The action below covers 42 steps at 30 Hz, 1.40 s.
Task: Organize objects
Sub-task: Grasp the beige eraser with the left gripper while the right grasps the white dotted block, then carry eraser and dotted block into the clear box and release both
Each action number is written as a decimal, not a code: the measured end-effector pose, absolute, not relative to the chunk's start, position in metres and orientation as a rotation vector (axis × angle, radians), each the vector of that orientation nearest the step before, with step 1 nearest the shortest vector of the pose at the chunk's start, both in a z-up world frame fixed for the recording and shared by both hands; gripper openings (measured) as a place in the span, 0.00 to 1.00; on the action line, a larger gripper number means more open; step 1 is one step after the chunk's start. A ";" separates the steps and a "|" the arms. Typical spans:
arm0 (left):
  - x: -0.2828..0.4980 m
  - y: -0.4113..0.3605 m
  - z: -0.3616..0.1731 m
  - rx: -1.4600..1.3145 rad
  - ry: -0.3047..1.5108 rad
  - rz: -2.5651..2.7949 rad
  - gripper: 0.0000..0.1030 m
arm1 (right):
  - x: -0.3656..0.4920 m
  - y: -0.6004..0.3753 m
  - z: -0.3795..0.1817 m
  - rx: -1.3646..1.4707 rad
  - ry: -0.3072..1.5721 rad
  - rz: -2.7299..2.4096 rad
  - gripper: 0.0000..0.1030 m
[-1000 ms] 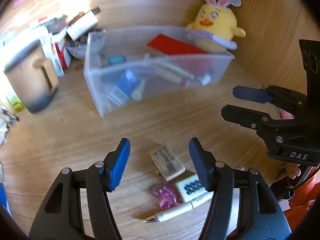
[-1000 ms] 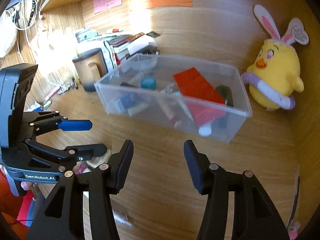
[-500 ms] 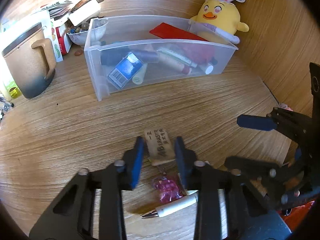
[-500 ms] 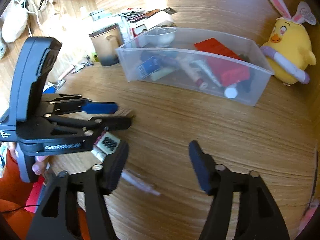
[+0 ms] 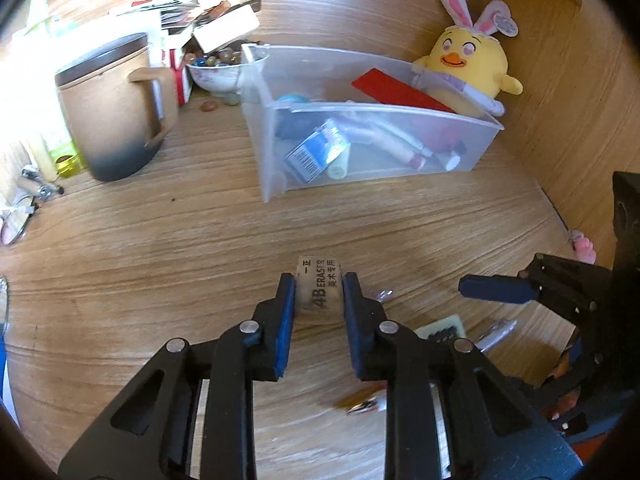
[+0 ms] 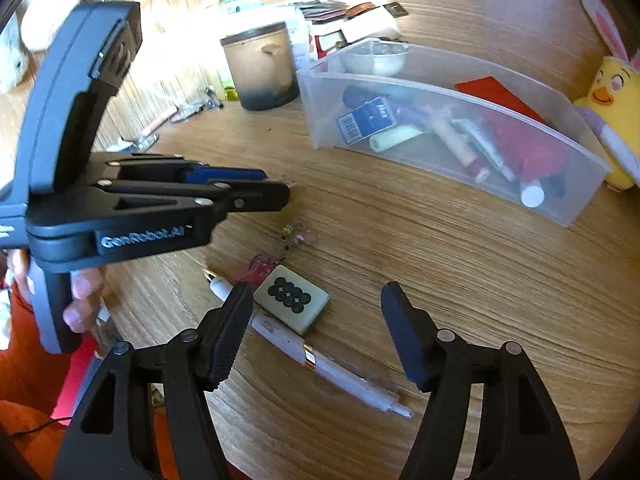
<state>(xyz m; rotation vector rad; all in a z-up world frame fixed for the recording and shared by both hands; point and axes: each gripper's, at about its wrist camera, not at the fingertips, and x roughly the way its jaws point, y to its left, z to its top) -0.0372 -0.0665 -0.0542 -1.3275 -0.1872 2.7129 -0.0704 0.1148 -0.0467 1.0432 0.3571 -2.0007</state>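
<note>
A tan eraser (image 5: 320,298) marked 4B sits between the blue pads of my left gripper (image 5: 319,280), which is shut on its sides just above the wooden desk. From the right wrist view, my left gripper (image 6: 272,186) reaches in from the left; the eraser is hidden there. My right gripper (image 6: 316,300) is open over a green mahjong tile (image 6: 292,300) and a white pen (image 6: 320,364), touching neither. A pink charm (image 6: 260,270) lies by the tile. The clear plastic bin (image 5: 380,108) stands behind, holding a blue box, tubes and a red card.
A brown mug (image 5: 116,104) and a bowl of stones (image 5: 216,72) stand left of the bin. A yellow plush chick (image 5: 468,68) leans at the bin's right. Glasses (image 5: 16,224) lie at the far left. A person's hand (image 6: 80,292) holds the left gripper's handle.
My left gripper closed on the eraser and shifted it a little away from the tile and pen. My right gripper opened wider and came down over the tile and pen.
</note>
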 end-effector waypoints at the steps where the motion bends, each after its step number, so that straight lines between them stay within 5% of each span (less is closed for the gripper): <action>1: -0.035 -0.068 -0.055 -1.334 -0.182 2.715 0.23 | -0.071 0.114 -0.048 1.045 0.363 -1.997 0.60; 12: -0.032 -0.064 -0.064 -1.358 -0.095 2.759 0.23 | -0.085 0.116 -0.050 1.045 0.392 -2.035 0.22; 42: -0.057 -0.064 -0.002 -1.069 -0.177 2.887 0.23 | -0.147 0.153 0.033 0.802 0.226 -2.297 0.22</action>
